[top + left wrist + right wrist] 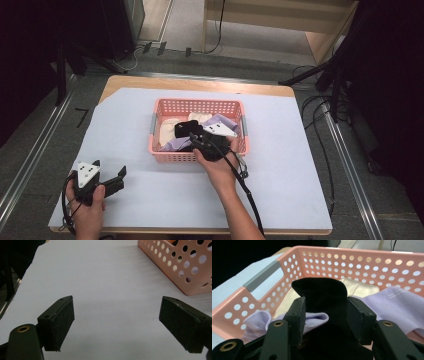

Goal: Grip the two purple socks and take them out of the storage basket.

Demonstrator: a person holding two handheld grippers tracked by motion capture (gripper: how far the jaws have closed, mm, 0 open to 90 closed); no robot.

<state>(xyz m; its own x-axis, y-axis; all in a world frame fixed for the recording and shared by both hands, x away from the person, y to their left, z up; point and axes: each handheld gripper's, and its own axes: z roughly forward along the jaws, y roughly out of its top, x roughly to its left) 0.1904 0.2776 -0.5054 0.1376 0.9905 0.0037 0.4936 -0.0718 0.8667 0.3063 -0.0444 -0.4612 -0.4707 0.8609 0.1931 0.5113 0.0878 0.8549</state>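
Note:
A pink perforated basket (197,102) (362,252) stands in the middle of the table and holds socks: a black one (186,127) (322,292), lilac ones (171,145) (394,300) and cream ones (167,131) (359,288). My right gripper (194,137) (325,307) reaches into the basket from its near side. Its jaws are shut on the black sock, which bulges up between the pads, and a lilac fold touches the left pad. My left gripper (118,180) (117,312) rests open at the table's near left corner with nothing between its jaws.
A white sheet (280,165) covers the wooden table. The basket's near corner (180,267) shows ahead and to the right in the left gripper view. Black stands and cables (320,115) line the floor on both sides. A cable trails from the right gripper along the forearm.

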